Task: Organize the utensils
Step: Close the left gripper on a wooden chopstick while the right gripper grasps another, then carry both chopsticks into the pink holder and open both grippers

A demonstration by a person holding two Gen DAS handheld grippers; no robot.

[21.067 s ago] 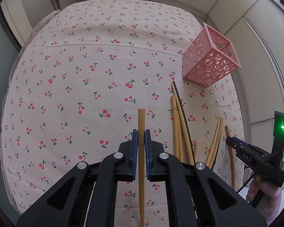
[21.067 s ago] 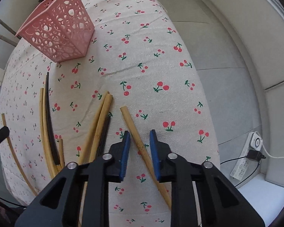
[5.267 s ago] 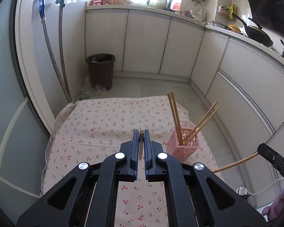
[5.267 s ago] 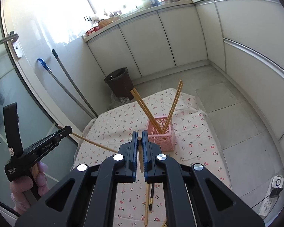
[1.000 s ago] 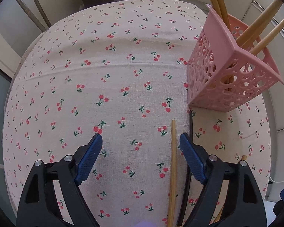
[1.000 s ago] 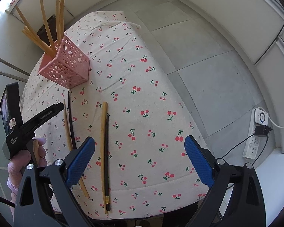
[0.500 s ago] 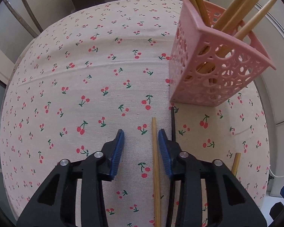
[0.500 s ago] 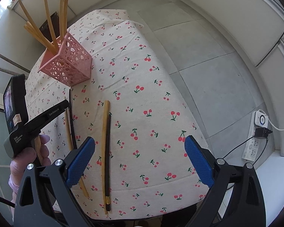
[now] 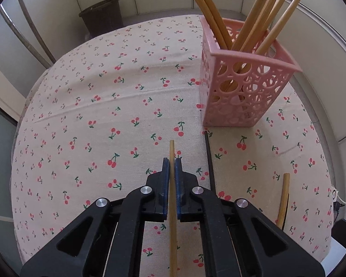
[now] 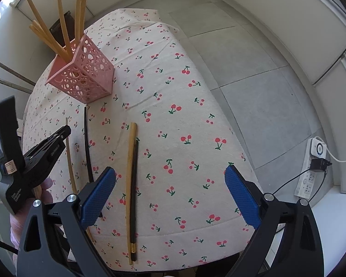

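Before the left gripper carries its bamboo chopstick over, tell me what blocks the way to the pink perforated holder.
Nothing visible does. The left gripper is shut on the bamboo chopstick; only bare cherry-print cloth lies toward the pink perforated holder, though the sticks already standing inside crowd its opening.

The bamboo chopsticks (image 9: 263,9) standing in the pink holder (image 9: 242,92) are running out past the top edge of the left wrist view, so their upper ends are not showing. The near end of the chopstick (image 9: 172,207) in the left tool (image 9: 170,177) is leaving the bottom edge. In the right wrist view, the right tool's (image 10: 170,196) left arm is covering the near end of the black chopstick (image 10: 87,143).
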